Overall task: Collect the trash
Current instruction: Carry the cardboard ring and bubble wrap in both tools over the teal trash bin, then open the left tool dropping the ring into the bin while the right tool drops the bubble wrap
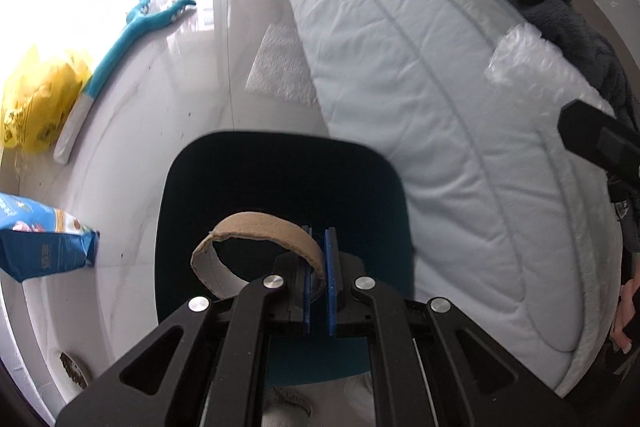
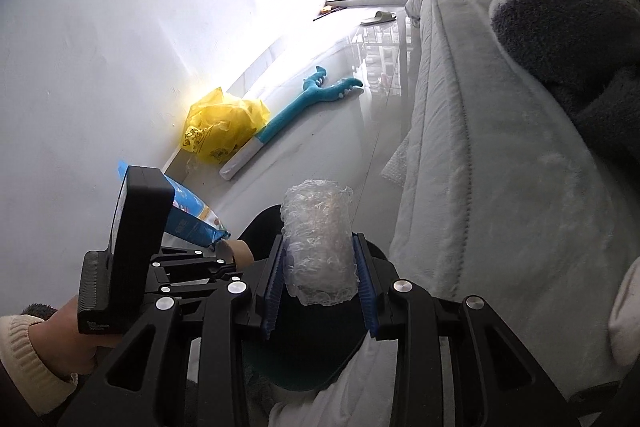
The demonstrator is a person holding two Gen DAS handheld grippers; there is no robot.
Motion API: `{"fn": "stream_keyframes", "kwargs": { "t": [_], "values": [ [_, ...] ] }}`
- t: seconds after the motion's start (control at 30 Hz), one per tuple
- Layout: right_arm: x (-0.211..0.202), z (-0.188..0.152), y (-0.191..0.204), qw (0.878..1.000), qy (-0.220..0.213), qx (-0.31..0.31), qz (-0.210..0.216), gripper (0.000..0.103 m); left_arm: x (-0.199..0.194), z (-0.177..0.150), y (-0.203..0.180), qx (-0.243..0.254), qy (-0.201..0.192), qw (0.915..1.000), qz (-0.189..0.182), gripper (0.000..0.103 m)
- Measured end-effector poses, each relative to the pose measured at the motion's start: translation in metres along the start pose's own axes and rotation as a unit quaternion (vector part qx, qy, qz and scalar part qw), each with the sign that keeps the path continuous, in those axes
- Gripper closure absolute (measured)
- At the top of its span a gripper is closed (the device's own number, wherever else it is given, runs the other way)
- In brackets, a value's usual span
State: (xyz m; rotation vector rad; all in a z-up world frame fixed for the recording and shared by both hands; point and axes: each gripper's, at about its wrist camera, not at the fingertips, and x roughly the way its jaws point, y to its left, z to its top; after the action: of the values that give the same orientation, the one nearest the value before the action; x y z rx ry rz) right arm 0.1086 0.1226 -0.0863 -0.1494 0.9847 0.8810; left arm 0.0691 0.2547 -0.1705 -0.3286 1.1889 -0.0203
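While gripping trash over the dark bin (image 1: 280, 179), poised for the drop: left tongs (image 1: 319, 267) clenched on the wall of a torn cardboard tube (image 1: 256, 247), right tongs (image 2: 320, 267) clamped on both sides of a wad of bubble wrap (image 2: 318, 243). Both pieces hanging above the bin's mouth, bin standing on the pale floor (image 1: 192, 67) just beside the bed (image 1: 420, 87). Judged as the depositing step; next move likely calls for lowering each piece into the opening, then releasing, light bubble wrap apt to cling to the pads. Left view alone showing the tube's ragged edge and the bin's full rim; right view alone showing the hand (image 2: 68, 339) on the left handle. More litter farther out in both: blue packet (image 1: 44, 247), yellow plastic bag (image 2: 224, 127), teal plush toy (image 2: 304, 103).
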Motion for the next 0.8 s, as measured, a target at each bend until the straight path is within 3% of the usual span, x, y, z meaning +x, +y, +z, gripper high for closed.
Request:
{"fn": "stream_keyframes", "kwargs": {
  "t": [0.3,0.47,0.63,0.8],
  "values": [
    [0.028,0.001,-0.003,0.998,0.037,0.042,0.025,0.069,0.024,-0.018,0.024,-0.019,0.075,0.9970,0.008,0.096],
    [0.047,0.000,0.004,0.997,0.057,0.048,0.025,0.069,0.023,-0.024,0.030,-0.020,0.090,0.9957,0.005,0.091],
    [0.063,-0.002,0.005,0.996,0.071,0.056,0.022,0.069,0.017,-0.028,0.037,-0.023,0.094,0.9953,0.009,0.058],
    [0.080,-0.005,0.008,0.994,0.086,0.065,0.018,0.069,0.001,-0.026,0.036,-0.006,0.076,0.9965,0.033,0.039]
  ]
}}
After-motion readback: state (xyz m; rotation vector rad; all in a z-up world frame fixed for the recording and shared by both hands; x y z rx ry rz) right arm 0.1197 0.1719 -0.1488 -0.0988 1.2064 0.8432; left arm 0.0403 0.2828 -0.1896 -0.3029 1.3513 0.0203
